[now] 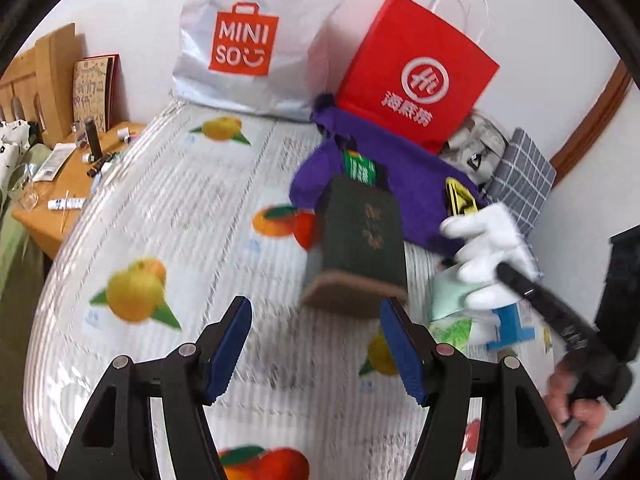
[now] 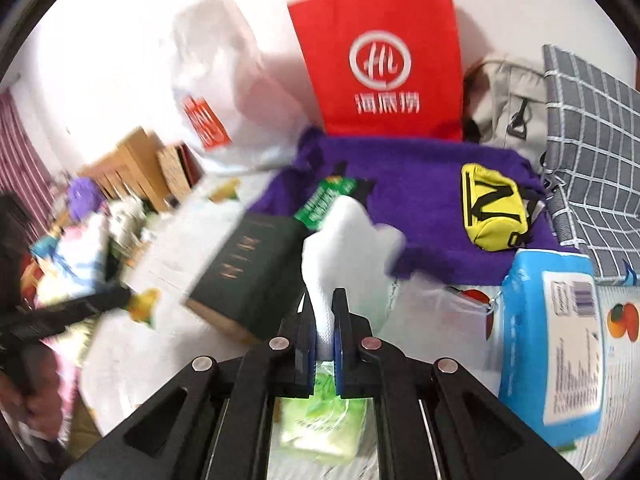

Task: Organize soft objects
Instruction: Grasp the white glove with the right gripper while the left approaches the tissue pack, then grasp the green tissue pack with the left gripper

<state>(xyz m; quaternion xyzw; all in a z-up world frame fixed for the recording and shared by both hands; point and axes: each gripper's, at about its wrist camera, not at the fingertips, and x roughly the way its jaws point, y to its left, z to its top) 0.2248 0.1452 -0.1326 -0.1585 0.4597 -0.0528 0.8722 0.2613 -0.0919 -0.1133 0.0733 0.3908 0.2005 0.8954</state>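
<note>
On a bed (image 1: 168, 216) covered with a ribbed white sheet printed with oranges and lemons, the sorting looked barely begun. The right tongs (image 2: 324, 316), at the lower centre of the right view, were clenched on a white knitted glove (image 2: 344, 248), limp and fuzzy, held up off the bed; in the left view the same glove (image 1: 492, 248) hung at the centre right. The left tongs (image 1: 316, 348), at the bottom of the left view, stood released with nothing between their blue ribbed pads. Most things seemed unsorted: a thick dark green hardback book (image 1: 360, 232) lay tilted at the centre, resting partly on a fluffy purple cloth (image 2: 420, 208) spread across the middle. A small shiny yellow pouch (image 2: 494, 212) sat on that cloth at the right. A glossy blue pack (image 2: 552, 344) lay at the lower right, and a pale green soft pack (image 2: 320, 420) sat directly under the right tongs. A stiff red paper bag (image 2: 376, 60) and a crinkled white plastic bag (image 1: 256, 36) leaned against the wall at the top. A grey checked cushion (image 2: 592, 152) filled the upper right. The glove, cloth, pouch and packs probably remained to be placed.
</note>
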